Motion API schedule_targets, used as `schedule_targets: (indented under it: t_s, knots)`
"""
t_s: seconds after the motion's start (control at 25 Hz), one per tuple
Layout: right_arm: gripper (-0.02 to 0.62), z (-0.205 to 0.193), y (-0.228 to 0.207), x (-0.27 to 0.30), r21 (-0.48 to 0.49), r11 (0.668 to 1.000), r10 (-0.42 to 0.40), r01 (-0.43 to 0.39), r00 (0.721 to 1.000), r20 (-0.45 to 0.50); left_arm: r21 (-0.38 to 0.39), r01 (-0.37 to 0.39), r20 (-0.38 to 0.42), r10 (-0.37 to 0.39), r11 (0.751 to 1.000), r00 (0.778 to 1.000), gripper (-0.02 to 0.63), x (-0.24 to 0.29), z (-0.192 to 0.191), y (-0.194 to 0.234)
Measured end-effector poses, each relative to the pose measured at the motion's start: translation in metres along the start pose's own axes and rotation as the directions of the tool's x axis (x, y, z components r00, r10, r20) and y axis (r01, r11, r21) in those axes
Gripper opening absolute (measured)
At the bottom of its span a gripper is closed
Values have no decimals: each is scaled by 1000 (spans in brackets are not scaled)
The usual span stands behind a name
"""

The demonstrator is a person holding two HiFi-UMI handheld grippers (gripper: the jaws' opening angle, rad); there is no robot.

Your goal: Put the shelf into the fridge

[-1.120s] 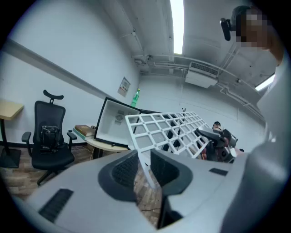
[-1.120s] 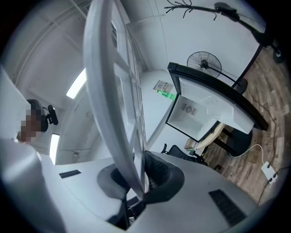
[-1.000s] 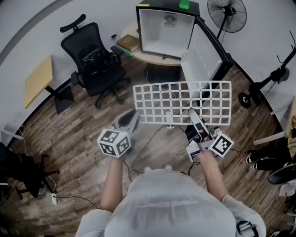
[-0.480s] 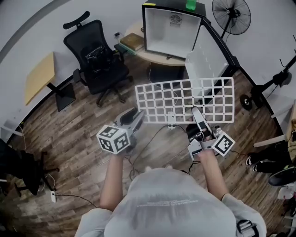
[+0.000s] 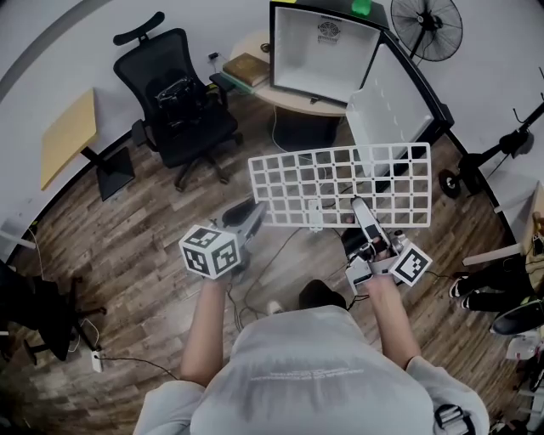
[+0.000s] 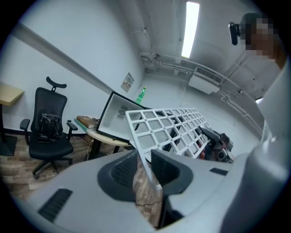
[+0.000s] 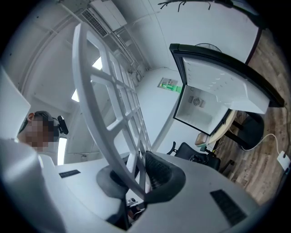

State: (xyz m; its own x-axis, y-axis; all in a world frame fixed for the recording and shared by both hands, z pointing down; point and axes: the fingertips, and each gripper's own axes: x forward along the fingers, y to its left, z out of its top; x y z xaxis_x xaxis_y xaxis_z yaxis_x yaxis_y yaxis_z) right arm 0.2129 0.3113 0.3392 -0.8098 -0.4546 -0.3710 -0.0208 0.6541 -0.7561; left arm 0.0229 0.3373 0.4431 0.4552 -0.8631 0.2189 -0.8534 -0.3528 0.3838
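Note:
A white grid shelf (image 5: 340,187) hangs level in the air in front of me, its long side across my view. My right gripper (image 5: 359,208) is shut on its near edge right of the middle; the right gripper view shows the shelf (image 7: 109,100) pinched between the pads of that gripper (image 7: 138,175). My left gripper (image 5: 255,212) sits at the shelf's near left corner. Its jaws are closing, and the shelf's edge (image 6: 168,125) lies between them with a gap on one side of the left gripper (image 6: 144,166). The open fridge (image 5: 319,51) stands ahead on a round table.
The fridge door (image 5: 391,98) swings open to the right. A black office chair (image 5: 174,110) stands left of the table (image 5: 263,89), a fan (image 5: 425,25) behind the fridge, and a stand base (image 5: 476,166) at the right. Cables (image 5: 272,255) lie on the wood floor.
I have stepped a little closer to the fridge, and a shoe now shows below the shelf. The shelf stays level in the right gripper. The left gripper stays at its corner.

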Motion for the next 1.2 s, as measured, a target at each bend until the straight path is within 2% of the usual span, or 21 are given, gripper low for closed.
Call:
schedule_targets:
  t_s: [0.28, 0.4, 0.52, 0.64, 0.88, 1.2]
  knots:
    - [54, -5, -11, 24, 5, 1000, 16, -16, 1000, 5, -72, -20, -15, 19, 997, 1000, 135, 7, 1, 33]
    - [54, -2, -27, 39, 11, 1000, 29, -29, 1000, 7, -104, 9, -16, -11, 995, 1000, 135, 20, 6, 46]
    - [54, 4, -47, 61, 18, 999, 47, -48, 999, 6, -147, 33, -6, -34, 989, 999, 107, 38, 17, 66]
    - [55, 16, -74, 86, 29, 998, 59, -59, 998, 2, -140, 17, -17, -20, 990, 1000, 97, 63, 30, 89]
    - [55, 62, -140, 151, 65, 994, 88, -88, 996, 2, -72, -32, -24, 30, 997, 999, 94, 130, 79, 144]
    - [64, 126, -206, 227, 110, 987, 120, -120, 993, 10, -82, -50, -36, 47, 995, 998, 79, 214, 136, 198]
